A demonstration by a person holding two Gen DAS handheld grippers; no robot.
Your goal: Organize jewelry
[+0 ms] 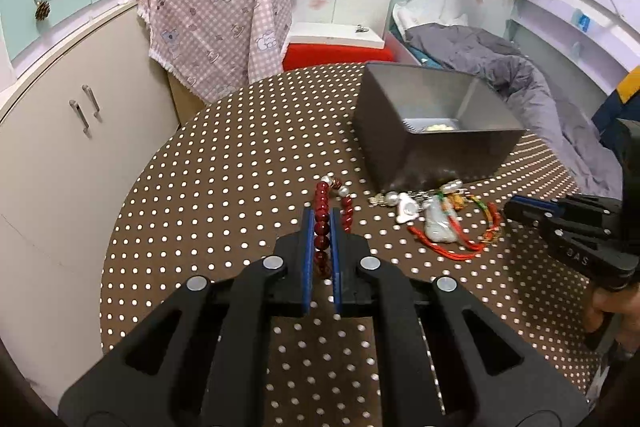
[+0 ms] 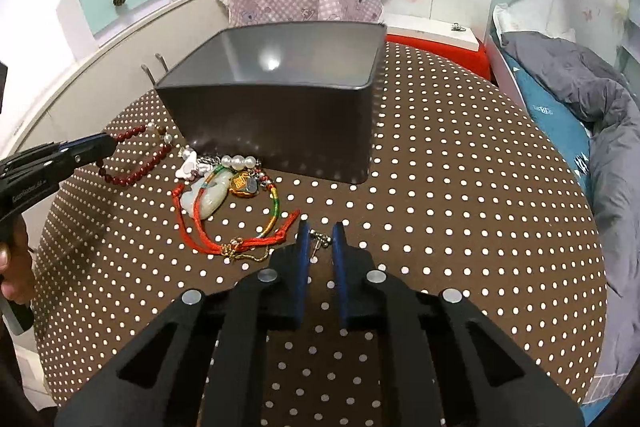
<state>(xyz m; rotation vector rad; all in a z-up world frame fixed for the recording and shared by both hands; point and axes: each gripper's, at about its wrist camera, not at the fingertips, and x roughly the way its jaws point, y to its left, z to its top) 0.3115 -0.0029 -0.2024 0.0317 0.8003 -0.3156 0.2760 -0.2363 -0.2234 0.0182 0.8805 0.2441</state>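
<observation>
My left gripper (image 1: 322,213) is shut on a dark red bead bracelet (image 1: 323,223), whose loop trails ahead over the dotted tablecloth (image 1: 200,207). The right wrist view shows that bracelet (image 2: 136,171) hanging from the left gripper (image 2: 114,143). My right gripper (image 2: 321,227) has its blue pads closed on a small metal chain (image 2: 320,239) lying by a red cord. A jade pendant (image 2: 204,195) on red cord, pearls (image 2: 238,161) and a gold charm (image 2: 242,185) lie in front of the grey box (image 2: 280,131). In the left wrist view the box (image 1: 400,147) holds a pale item (image 1: 434,127).
A pink checked cloth (image 1: 216,27) drapes over something behind the round table. A cream cabinet (image 1: 60,147) curves along the left. A red box with a white top (image 1: 332,55) stands at the back, and a bed with a grey blanket (image 2: 592,87) lies to the right.
</observation>
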